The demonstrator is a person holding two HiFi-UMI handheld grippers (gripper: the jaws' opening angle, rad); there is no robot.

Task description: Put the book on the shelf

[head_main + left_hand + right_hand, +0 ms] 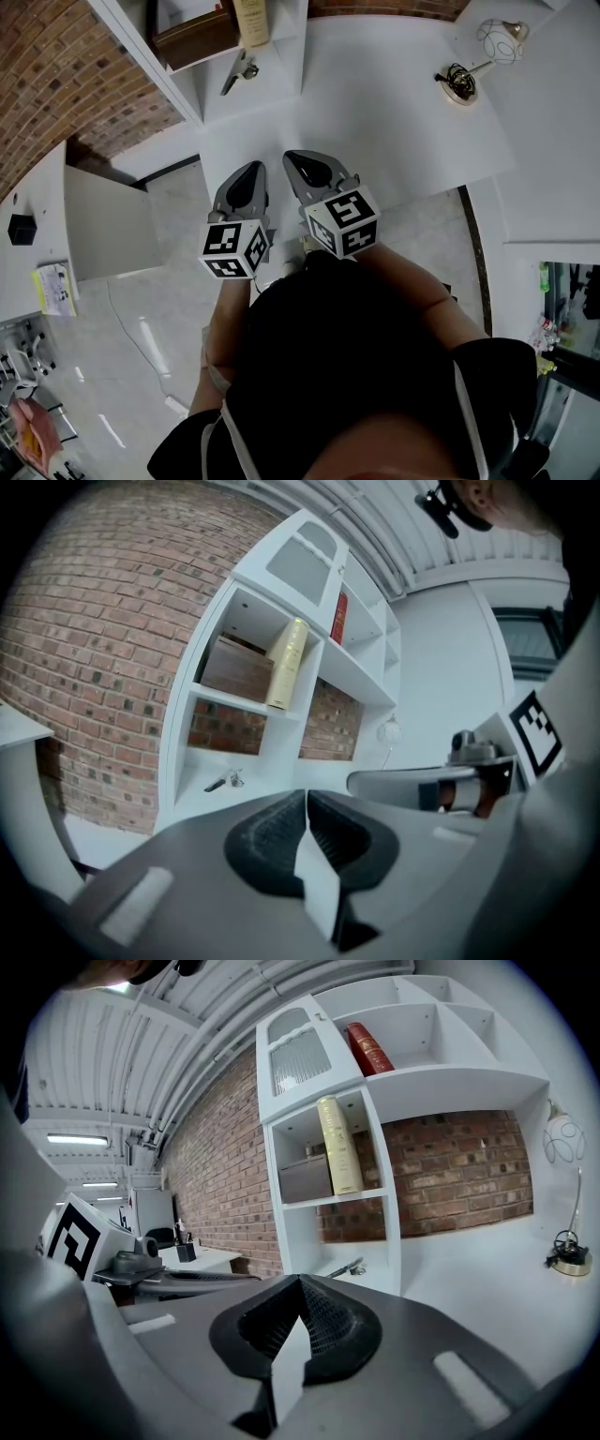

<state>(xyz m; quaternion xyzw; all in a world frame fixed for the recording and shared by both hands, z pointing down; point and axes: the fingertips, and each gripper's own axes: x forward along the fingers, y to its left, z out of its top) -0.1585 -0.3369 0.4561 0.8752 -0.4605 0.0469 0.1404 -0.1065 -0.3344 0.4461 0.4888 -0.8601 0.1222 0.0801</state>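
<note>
Two claws were clenched and empty: left claw [249,176] and right claw [304,163], side by side over the white bench [394,103]. At 12 o'clock, the cream book [251,23] stood in a shelf [150,56] compartment, just beside a brown box [192,37].

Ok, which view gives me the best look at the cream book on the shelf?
The right gripper view: the cream book shows its whole spine, bright and sharp. The left gripper view shows it dimmer and slanted; the head view catches only its end.
</note>
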